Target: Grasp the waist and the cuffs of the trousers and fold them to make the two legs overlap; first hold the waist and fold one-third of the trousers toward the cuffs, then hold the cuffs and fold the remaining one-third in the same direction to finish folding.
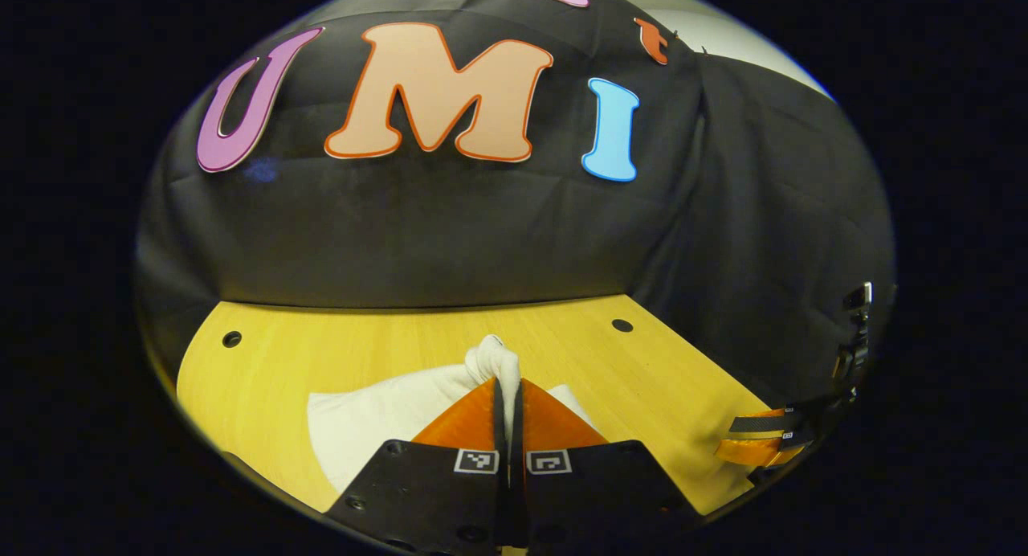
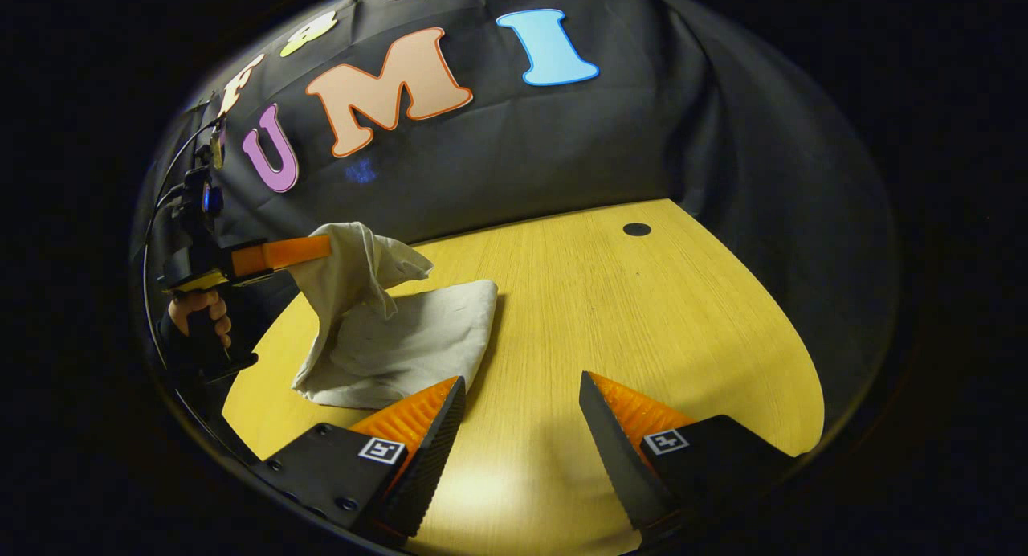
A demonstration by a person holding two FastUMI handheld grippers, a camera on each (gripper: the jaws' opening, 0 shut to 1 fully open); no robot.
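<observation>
Seen in the right gripper view, from left to right: a hand (image 2: 197,311) on the handle of the left gripper (image 2: 325,247), fingers closed on a bunched end of the trousers (image 2: 401,331) and lifting that end clear of the table (image 2: 642,323). Hanging from the pinch, a twisted fold of pale cloth, running down into a flat, already doubled-over bundle resting on the wood at the left part of the table. Just right of the bundle's near edge, the right gripper (image 2: 522,423), spread wide and carrying nothing, hovering over bare wood, its left finger close beside the cloth but apart from it. So, relative to that idle gripper: trousers lying to the left and slightly ahead, long axis running roughly from the lifted end down toward the near edge. In the left gripper view: cloth of the trousers (image 1: 377,415) spread low at left, then the left gripper (image 1: 507,391) pinched tight with a knob of white fabric poking past the tips, then the right gripper (image 1: 763,439) well off at the right edge. Probably a leftward reach needed for any second grasp; which end of the garment is pinched, waist or cuffs, cannot be told.
</observation>
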